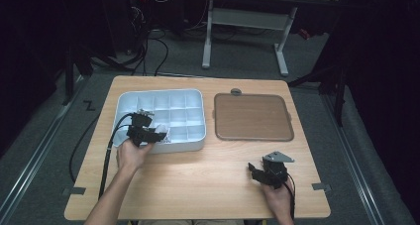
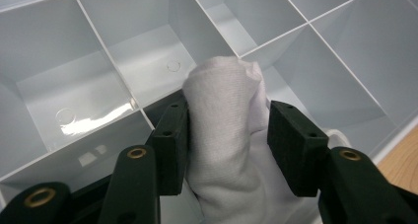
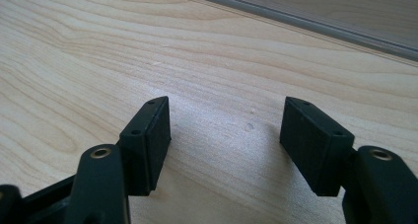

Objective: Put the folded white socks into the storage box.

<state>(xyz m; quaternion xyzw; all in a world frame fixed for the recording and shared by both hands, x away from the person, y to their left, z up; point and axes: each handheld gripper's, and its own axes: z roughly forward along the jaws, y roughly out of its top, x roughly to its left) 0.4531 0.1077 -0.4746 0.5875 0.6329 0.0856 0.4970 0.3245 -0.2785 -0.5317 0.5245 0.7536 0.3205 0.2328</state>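
Left tool (image 2: 228, 130) part-open around white cloth (image 2: 224, 135).

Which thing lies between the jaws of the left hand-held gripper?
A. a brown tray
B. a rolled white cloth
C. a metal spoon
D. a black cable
B: in the left gripper view a rolled white cloth sits between the jaws of the left hand-held gripper, over the white divided box; a gap shows at one pad.

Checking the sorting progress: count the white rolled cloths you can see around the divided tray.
1: a white rolled cloth between the left gripper jaws, over the divided tray's near row. Others may be hidden behind the hand.
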